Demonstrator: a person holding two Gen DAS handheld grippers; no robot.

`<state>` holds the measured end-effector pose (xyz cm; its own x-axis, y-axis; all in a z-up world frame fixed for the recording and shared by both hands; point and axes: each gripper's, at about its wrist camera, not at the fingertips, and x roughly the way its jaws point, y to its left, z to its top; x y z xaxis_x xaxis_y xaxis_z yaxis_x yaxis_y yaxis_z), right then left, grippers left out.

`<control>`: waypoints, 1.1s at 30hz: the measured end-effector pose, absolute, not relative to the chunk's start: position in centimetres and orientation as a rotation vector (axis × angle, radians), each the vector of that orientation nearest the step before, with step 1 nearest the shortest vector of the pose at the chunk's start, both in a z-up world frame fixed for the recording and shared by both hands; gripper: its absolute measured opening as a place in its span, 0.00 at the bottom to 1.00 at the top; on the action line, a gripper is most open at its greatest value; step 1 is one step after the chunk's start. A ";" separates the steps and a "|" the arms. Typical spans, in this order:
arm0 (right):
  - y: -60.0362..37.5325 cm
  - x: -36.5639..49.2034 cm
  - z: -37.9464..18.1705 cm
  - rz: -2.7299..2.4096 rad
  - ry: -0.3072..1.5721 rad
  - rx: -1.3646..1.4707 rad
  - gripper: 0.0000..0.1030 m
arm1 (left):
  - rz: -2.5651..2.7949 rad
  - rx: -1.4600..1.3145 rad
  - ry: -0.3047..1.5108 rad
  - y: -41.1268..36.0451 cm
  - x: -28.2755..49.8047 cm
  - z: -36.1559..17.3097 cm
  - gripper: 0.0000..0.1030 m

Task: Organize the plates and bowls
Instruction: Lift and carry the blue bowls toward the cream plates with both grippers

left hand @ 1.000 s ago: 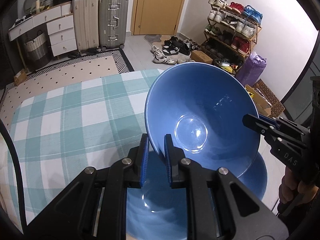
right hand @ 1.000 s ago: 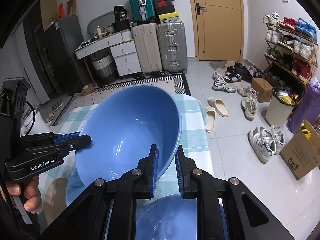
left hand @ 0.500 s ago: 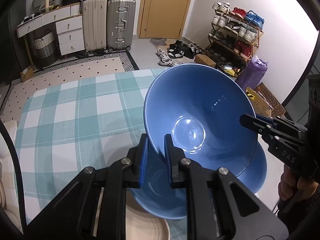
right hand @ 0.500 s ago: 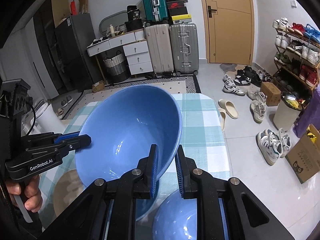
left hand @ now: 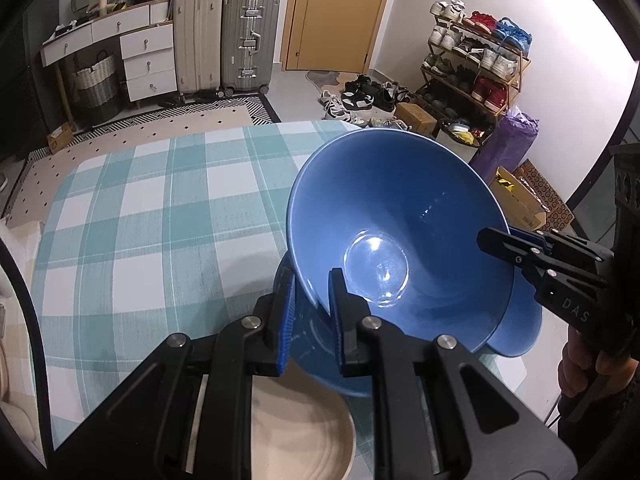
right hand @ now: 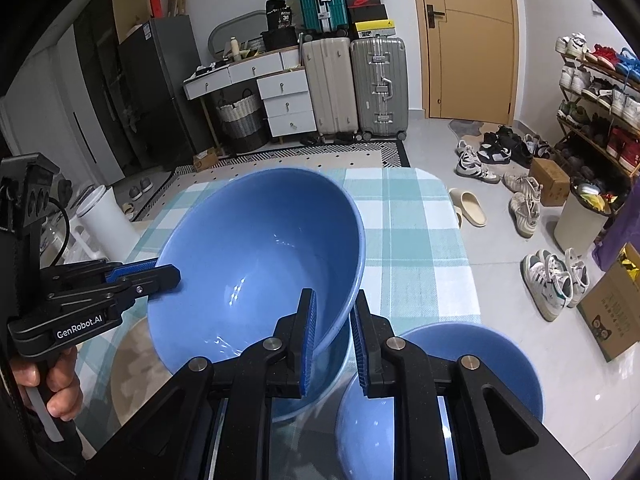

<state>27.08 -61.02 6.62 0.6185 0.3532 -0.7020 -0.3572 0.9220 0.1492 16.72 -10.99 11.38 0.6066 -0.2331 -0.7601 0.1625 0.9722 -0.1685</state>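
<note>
The left hand-held gripper (left hand: 312, 296) is squeezed shut on the near rim of a big shiny blue bowl (left hand: 396, 236). The right hand-held gripper (right hand: 334, 340) is pinched tight on the other side of the same rim. The bowl is up in the air, tipped a little, over the surface with the green and white checked cloth (left hand: 160, 216).

I think the job is only partly done. The big bowl has not been put down yet. Under it sits a second blue bowl (right hand: 480, 364), and a round cream plate (left hand: 304, 432) lies beside that, so some dishes are not stacked yet.

The black gripper arms hide most of the plate and the lower bowl. I cannot tell if there is a third bowl, or if those dishes touch.
</note>
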 end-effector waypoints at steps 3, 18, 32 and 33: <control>-60.8 26.8 6.2 0.413 0.815 -0.006 0.17 | -0.223 -0.091 0.899 -10.7 16.5 10.8 0.12; -59.8 26.0 4.1 0.418 0.844 -0.038 0.17 | -0.206 -0.094 0.917 -9.9 15.7 8.4 0.12; -58.5 26.0 1.2 0.388 0.874 -0.091 0.17 | -0.165 -0.046 0.925 -10.3 15.9 5.9 0.12; -58.4 25.9 1.1 0.387 0.875 -0.093 0.17 | -0.162 -0.039 0.924 -10.5 15.9 5.8 0.12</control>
<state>25.92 -58.43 1.10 0.5768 0.2922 -0.7628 -0.3678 0.9267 0.0768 15.92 -10.47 5.81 0.5917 -0.1555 -0.7910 0.1222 0.9872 -0.1027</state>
